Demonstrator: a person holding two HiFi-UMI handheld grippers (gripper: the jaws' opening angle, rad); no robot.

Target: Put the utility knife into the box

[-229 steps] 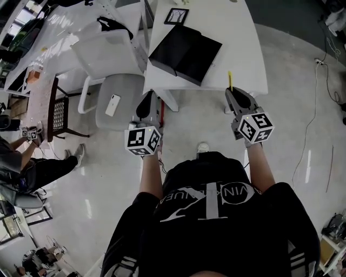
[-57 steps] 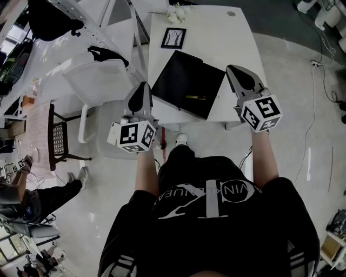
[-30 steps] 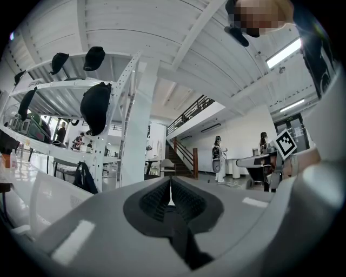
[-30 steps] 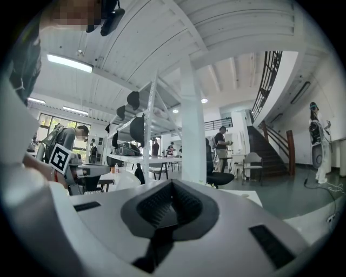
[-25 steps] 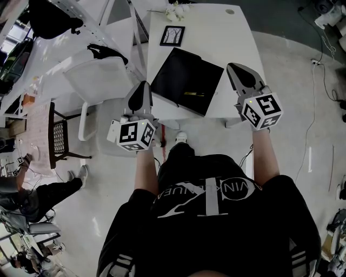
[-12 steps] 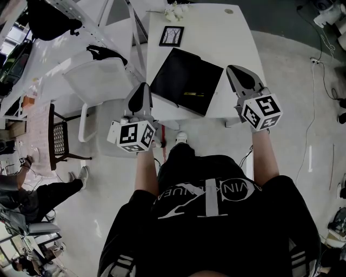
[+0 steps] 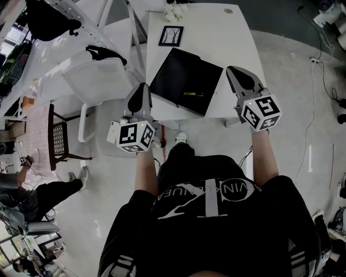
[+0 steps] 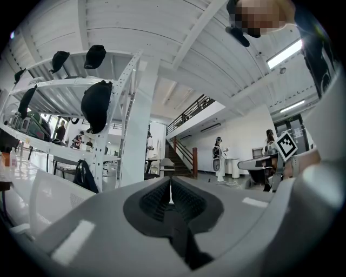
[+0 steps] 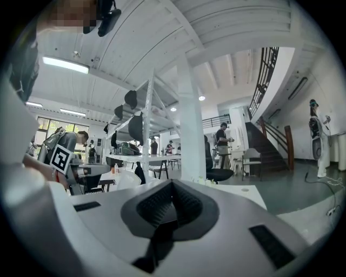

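A shallow black box (image 7: 173,70) lies open on the white table (image 7: 238,38). A thin yellow utility knife (image 7: 190,94) rests inside it near the front right corner. My left gripper (image 7: 141,92) hovers off the table's front left corner, beside the box, and is shut on nothing. My right gripper (image 7: 238,76) hangs over the table's front right part, to the right of the box, and is also shut and empty. In the left gripper view the left gripper (image 8: 171,190) shows its jaws pressed together; in the right gripper view the right gripper (image 9: 172,189) shows the same.
A framed picture (image 7: 172,35) lies behind the box, with white flowers (image 7: 175,11) at the far edge. A white chair (image 7: 100,76) stands left of the table. A wooden chair (image 7: 58,127) and a seated person (image 7: 32,189) are further left.
Early on my right gripper held the yellow knife, well back from the table. Now the knife lies in the box and both grippers are empty. Over the last second almost nothing moved.
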